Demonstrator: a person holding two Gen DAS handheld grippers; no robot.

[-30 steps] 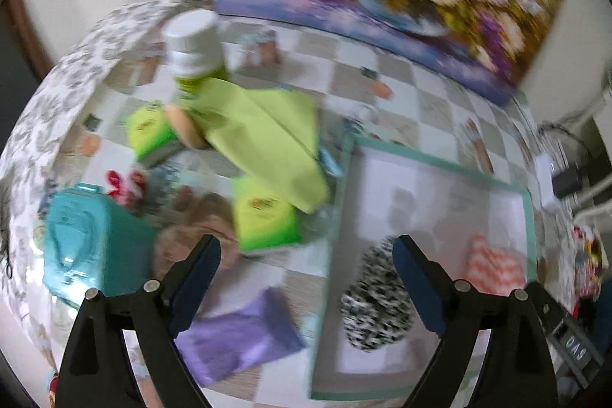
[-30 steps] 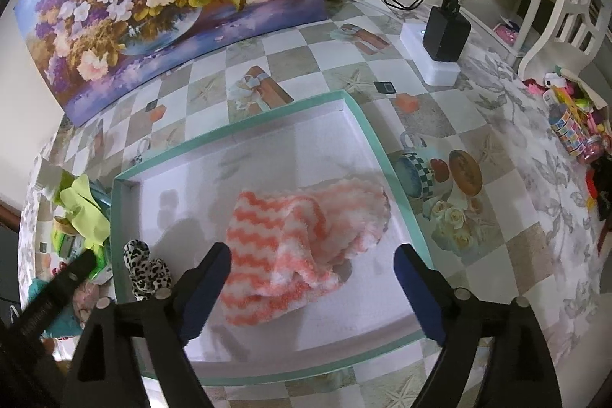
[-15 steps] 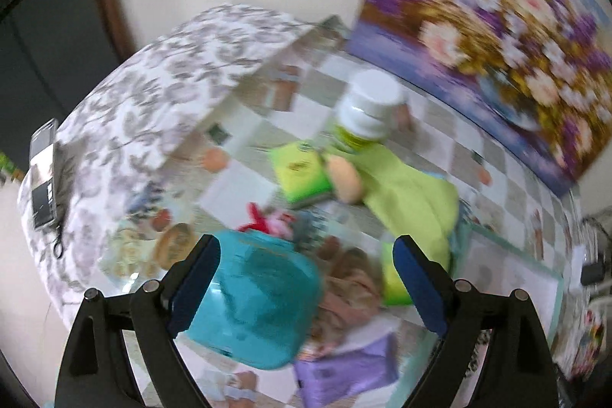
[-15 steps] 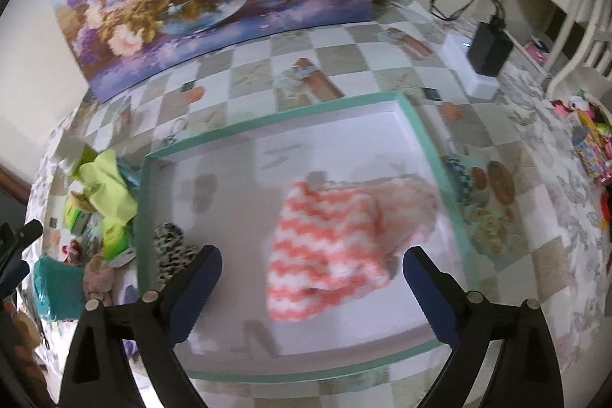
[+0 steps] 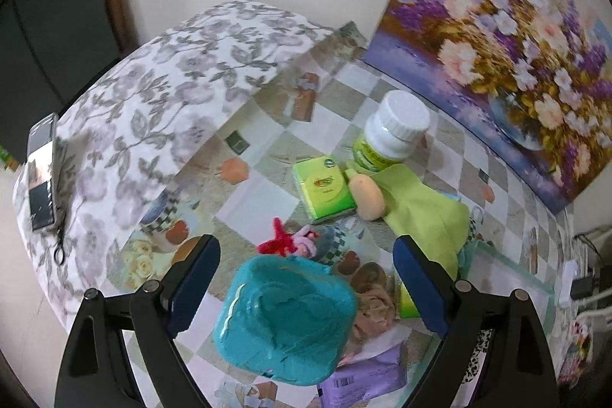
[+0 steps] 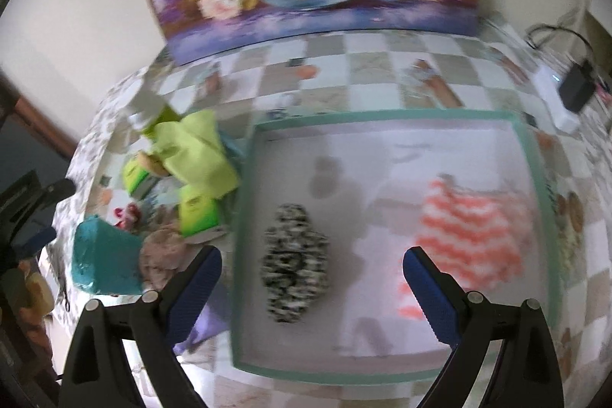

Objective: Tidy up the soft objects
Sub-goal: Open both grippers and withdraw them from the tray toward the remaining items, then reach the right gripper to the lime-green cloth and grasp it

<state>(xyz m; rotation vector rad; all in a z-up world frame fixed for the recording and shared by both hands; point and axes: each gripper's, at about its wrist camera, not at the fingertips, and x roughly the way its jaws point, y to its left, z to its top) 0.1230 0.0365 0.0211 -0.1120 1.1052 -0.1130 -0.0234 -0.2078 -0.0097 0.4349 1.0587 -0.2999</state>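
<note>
Both the left hand-held gripper (image 5: 308, 278) and right hand-held gripper (image 6: 311, 283) are released; the teal pack (image 5: 285, 320) lies between the left fingers, the tray (image 6: 382, 115) floor bare between the speckled item (image 6: 294, 262) and the striped cloth (image 6: 470, 236).

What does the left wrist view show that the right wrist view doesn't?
Only the left wrist view shows the phone on the floral cloth and the white-capped bottle clearly. Only the right wrist view shows the tray interior, holding the black-and-white item and the striped cloth. Both show the teal pack, green cloth and painting.
</note>
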